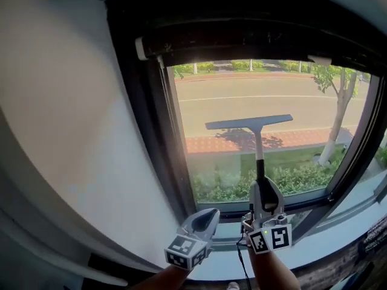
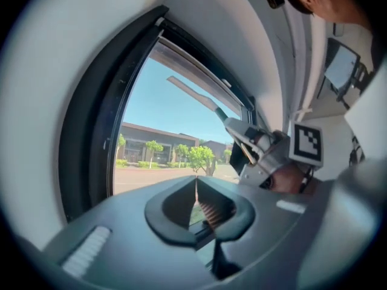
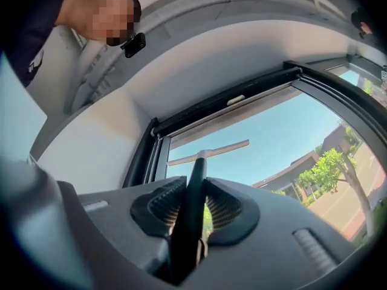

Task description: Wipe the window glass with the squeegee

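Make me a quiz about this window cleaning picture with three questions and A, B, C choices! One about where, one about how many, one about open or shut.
1. Where is the squeegee blade?
A) on the floor
B) up in front of the window glass
C) in a bucket

2. How many claws hold the squeegee?
A) none
B) two
C) one

3. The left claw is:
A) shut and empty
B) wide open
C) shut on a rag

Answers:
1 B, the head view shows the blade about midway up the pane.
2 C, only the right claw pinches the handle.
3 A, its jaws meet with nothing between them.
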`<state>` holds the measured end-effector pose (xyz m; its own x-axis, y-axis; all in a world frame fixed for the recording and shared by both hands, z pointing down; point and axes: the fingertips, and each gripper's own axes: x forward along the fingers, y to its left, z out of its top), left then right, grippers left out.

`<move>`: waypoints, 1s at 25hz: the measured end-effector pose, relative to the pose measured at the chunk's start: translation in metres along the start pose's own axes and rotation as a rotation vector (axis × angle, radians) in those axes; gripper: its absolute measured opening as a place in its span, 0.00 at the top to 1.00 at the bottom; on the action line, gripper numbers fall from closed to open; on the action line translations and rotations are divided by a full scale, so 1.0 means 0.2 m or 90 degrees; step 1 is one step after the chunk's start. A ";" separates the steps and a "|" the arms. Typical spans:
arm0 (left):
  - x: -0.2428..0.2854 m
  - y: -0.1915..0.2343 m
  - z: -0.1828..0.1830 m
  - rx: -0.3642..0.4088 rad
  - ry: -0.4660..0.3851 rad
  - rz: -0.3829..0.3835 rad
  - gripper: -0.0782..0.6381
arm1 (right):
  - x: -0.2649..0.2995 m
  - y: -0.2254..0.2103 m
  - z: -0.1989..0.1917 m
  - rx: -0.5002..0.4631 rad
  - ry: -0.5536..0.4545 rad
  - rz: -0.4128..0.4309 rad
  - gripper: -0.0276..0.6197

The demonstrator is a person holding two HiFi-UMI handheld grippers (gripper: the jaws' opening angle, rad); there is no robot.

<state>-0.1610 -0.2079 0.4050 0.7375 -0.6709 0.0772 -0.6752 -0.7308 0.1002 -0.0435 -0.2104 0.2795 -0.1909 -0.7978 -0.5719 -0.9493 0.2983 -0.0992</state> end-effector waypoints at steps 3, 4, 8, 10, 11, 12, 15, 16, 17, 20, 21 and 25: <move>-0.03 0.02 0.10 -0.012 -0.033 0.009 0.88 | 0.19 0.05 0.14 -0.006 -0.041 0.011 0.80; -0.04 0.00 0.14 -0.023 -0.039 0.002 0.88 | 0.24 0.06 0.18 -0.009 -0.054 0.015 0.80; -0.06 -0.01 0.25 -0.032 -0.088 0.008 0.88 | 0.44 0.13 0.30 -0.029 -0.104 0.030 0.80; -0.09 0.04 0.29 -0.035 -0.090 0.023 0.88 | 0.51 0.18 0.32 -0.038 -0.119 0.039 0.80; -0.10 0.05 0.29 -0.032 -0.087 0.025 0.88 | 0.55 0.20 0.32 -0.042 -0.125 0.043 0.80; -0.11 0.06 0.30 -0.024 -0.084 0.025 0.88 | 0.57 0.22 0.32 -0.045 -0.129 0.044 0.80; -0.13 0.06 0.33 0.003 -0.099 0.029 0.88 | 0.64 0.26 0.30 -0.050 -0.136 0.050 0.80; -0.13 0.06 0.34 0.006 -0.105 0.027 0.88 | 0.66 0.27 0.30 -0.052 -0.137 0.053 0.80; -0.13 0.06 0.35 0.006 -0.108 0.025 0.88 | 0.69 0.29 0.29 -0.056 -0.138 0.055 0.80; -0.14 0.07 0.36 0.009 -0.107 0.022 0.88 | 0.73 0.30 0.28 -0.063 -0.142 0.049 0.80; -0.14 0.07 0.36 0.013 -0.104 0.020 0.88 | 0.74 0.29 0.27 -0.066 -0.143 0.046 0.80; -0.16 0.05 0.35 0.027 -0.099 0.009 0.88 | 0.74 0.29 0.25 -0.072 -0.143 0.042 0.80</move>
<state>-0.1923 -0.2019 0.3331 0.7192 -0.6906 -0.0760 -0.6883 -0.7231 0.0577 -0.1142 -0.2849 0.1483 -0.2043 -0.6385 -0.7420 -0.9610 0.2752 0.0278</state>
